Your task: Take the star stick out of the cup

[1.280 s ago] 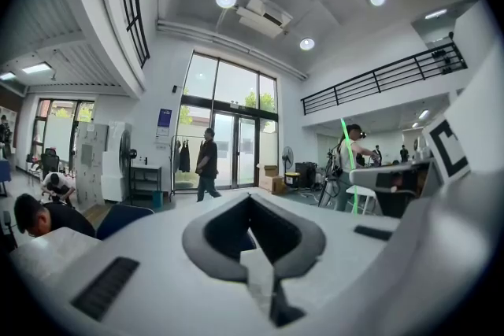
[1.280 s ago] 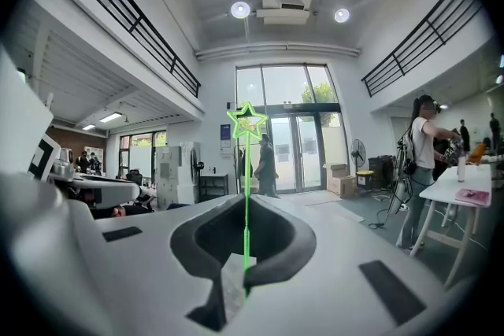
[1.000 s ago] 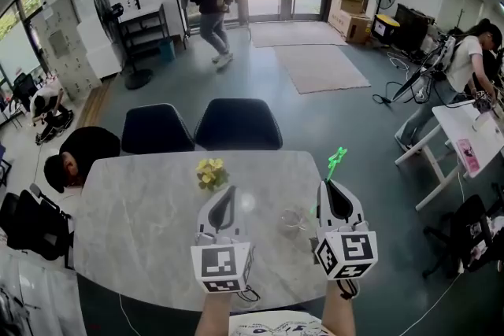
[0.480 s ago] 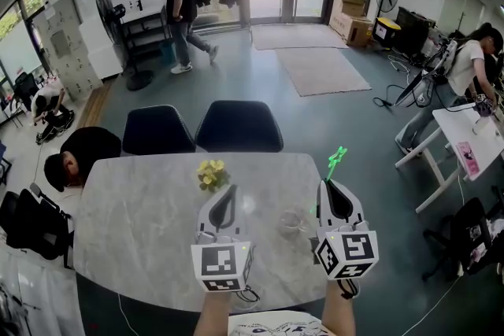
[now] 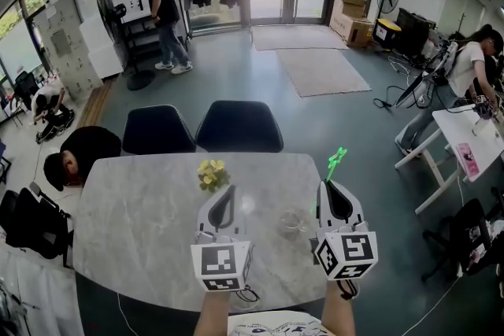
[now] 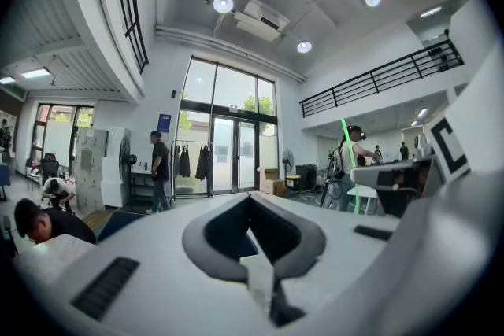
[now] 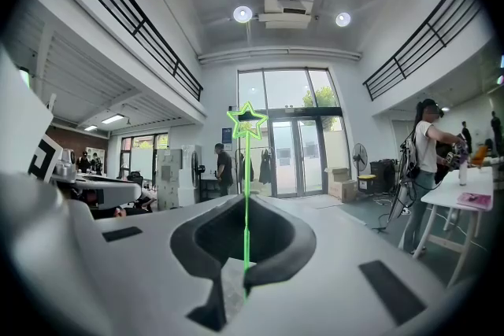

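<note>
My right gripper [image 7: 240, 267]: clamped on thin green star-topped stick [image 7: 246, 193].
Stick axis: straight ahead from my jaws.
Clear glass cup [image 5: 293, 221]: leftward, apart.

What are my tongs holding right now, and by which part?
Right tongs pinch the green star stick at its stem's lower end; left tongs are shut, empty.
</note>
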`<move>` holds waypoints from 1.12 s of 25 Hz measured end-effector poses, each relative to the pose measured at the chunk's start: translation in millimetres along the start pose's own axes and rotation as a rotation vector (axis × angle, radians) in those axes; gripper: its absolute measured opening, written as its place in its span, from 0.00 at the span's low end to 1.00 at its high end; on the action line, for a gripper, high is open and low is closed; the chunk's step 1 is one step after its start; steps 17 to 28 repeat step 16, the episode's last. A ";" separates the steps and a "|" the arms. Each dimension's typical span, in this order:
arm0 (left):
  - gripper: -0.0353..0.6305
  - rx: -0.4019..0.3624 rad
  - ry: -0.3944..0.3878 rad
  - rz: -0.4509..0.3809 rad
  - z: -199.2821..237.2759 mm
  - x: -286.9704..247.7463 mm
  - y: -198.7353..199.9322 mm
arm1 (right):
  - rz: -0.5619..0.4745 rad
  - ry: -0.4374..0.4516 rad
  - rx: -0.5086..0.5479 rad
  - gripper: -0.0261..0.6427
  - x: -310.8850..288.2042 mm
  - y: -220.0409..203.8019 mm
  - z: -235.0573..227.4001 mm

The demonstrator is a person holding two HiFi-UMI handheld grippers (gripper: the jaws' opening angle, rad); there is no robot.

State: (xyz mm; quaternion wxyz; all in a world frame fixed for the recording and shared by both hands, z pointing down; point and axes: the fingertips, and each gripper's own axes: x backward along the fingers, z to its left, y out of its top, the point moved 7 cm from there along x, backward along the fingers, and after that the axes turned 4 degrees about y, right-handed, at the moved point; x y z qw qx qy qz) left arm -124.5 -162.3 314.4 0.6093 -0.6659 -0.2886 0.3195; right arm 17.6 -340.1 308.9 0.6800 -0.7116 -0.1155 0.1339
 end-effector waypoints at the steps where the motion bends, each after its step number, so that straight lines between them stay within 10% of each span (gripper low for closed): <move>1: 0.05 0.000 0.002 0.001 0.7 0.4 -0.2 | 0.000 -0.001 0.000 0.08 0.2 -0.1 0.1; 28: 0.05 0.006 0.006 -0.002 1.6 2.7 1.2 | 0.001 -0.012 -0.002 0.08 3.1 -0.5 -2.6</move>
